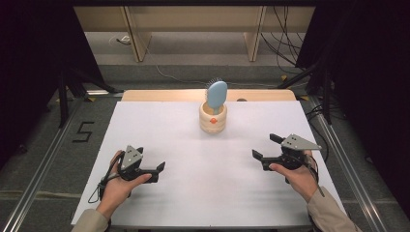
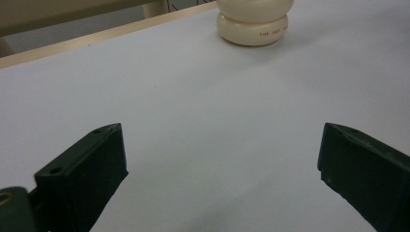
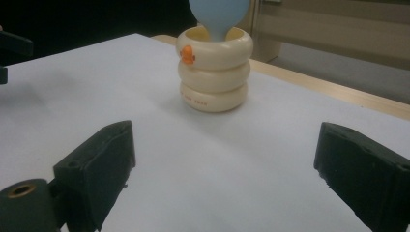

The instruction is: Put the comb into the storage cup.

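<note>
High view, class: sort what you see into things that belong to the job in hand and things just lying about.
Part of the job:
blue hairbrush, standing in the cream ringed holder
left gripper and right gripper, both open, apart from the holder

Just lying about:
cables on the floor behind the table
"5" floor marking

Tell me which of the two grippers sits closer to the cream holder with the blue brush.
The right gripper: its open jaws lie nearer the cream holder holding the blue brush. The left gripper, also open, sits nearer the person's table edge.
</note>
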Tool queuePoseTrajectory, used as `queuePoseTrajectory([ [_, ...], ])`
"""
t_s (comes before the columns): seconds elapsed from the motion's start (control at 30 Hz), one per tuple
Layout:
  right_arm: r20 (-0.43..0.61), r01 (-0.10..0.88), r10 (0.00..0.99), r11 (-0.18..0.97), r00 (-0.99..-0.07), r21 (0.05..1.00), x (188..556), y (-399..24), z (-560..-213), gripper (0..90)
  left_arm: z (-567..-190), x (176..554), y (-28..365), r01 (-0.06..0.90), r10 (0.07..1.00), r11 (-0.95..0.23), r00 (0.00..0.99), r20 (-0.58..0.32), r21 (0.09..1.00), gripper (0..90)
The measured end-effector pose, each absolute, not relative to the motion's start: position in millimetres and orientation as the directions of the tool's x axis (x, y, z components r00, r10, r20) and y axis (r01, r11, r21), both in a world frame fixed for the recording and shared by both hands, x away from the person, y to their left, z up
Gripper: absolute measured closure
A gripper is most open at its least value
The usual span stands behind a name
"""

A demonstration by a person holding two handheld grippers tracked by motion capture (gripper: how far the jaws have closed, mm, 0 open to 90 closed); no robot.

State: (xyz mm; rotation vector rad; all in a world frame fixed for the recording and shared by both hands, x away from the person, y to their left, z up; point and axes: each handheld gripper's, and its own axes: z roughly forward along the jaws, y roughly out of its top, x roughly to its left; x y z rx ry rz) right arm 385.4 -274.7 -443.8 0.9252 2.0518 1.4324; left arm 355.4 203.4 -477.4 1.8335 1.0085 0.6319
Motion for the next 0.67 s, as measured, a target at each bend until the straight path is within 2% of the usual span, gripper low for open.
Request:
queuePoseTrajectory([
  [0.67,0.009,0.269,0.759,0.22,-0.651,0.938,382.4,-279.4,-450.8,8.4,-479.8,355.3,206.3,0.373,0.853,-0.229,0.521,0.001,0.899,3.1],
])
